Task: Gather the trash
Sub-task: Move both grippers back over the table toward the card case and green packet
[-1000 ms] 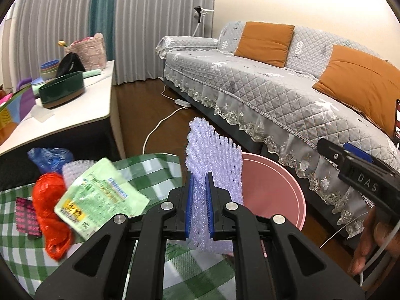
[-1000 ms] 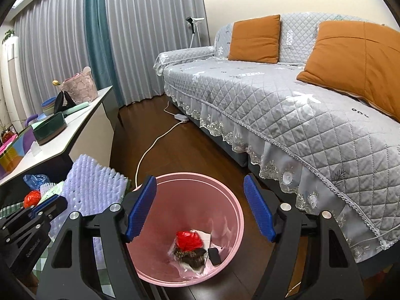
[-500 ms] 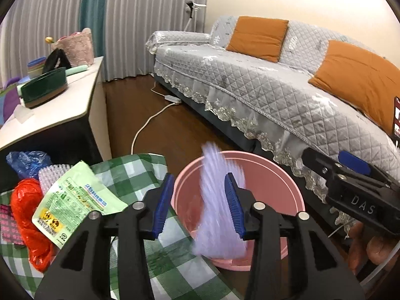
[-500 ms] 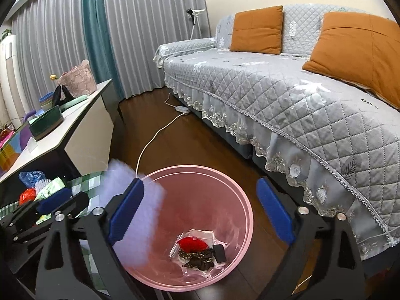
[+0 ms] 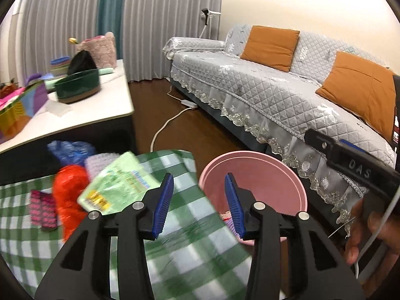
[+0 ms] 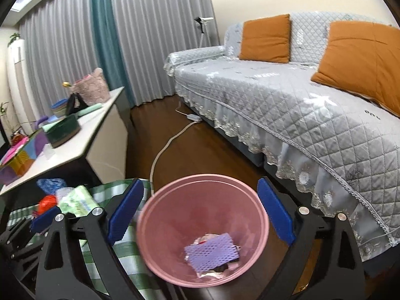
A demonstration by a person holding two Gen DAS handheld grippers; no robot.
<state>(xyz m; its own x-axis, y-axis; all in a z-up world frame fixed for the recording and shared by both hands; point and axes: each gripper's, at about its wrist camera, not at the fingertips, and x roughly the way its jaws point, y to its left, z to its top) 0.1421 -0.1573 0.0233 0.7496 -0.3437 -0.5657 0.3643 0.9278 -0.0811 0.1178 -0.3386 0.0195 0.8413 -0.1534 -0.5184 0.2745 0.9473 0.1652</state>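
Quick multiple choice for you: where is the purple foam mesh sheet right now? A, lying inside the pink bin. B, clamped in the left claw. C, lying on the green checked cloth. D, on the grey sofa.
A: the right wrist view shows the purple foam mesh sheet lying on the other rubbish at the bottom of the pink bin, while the left claw is open and holds nothing.
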